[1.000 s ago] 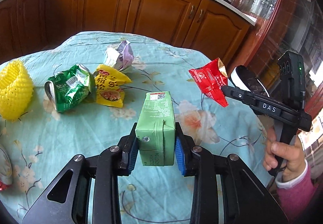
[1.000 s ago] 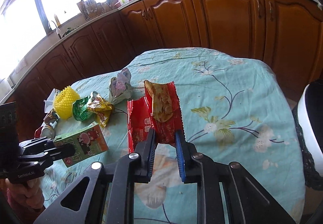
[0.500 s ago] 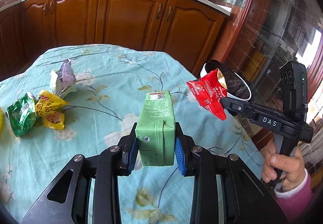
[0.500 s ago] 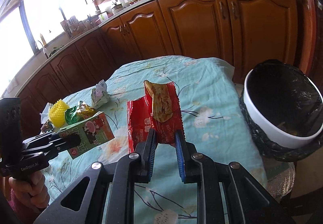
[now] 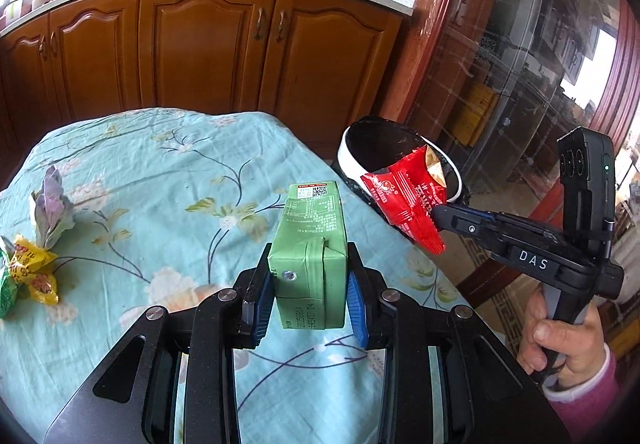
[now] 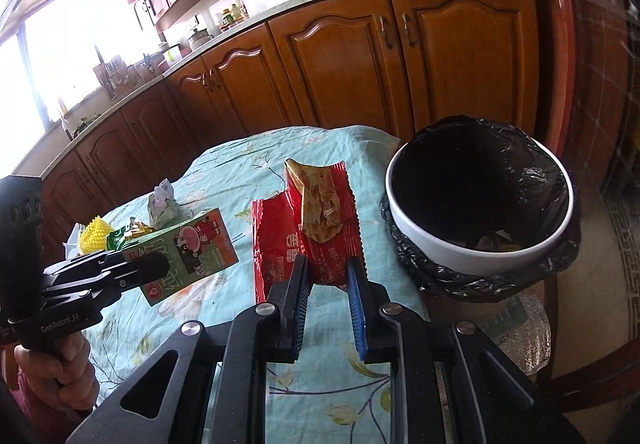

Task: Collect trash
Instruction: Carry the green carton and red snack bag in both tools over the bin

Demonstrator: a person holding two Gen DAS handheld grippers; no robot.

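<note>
Your left tongs [image 5: 308,294] clamp the green rectangular drink carton [image 5: 314,244] above the floral tabletop [image 5: 160,172]. Your right tongs [image 6: 326,284] pinch the crumpled red foil wrapper [image 6: 320,228], raised beside the black-lined white bin [image 6: 480,212], ready for dropping.

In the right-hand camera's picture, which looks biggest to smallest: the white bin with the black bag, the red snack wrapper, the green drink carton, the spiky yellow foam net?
1. White bin with black bag
2. Red snack wrapper, though it is nearest the lens
3. Green drink carton
4. Spiky yellow foam net, farthest away, so perhaps larger than it looks
</note>
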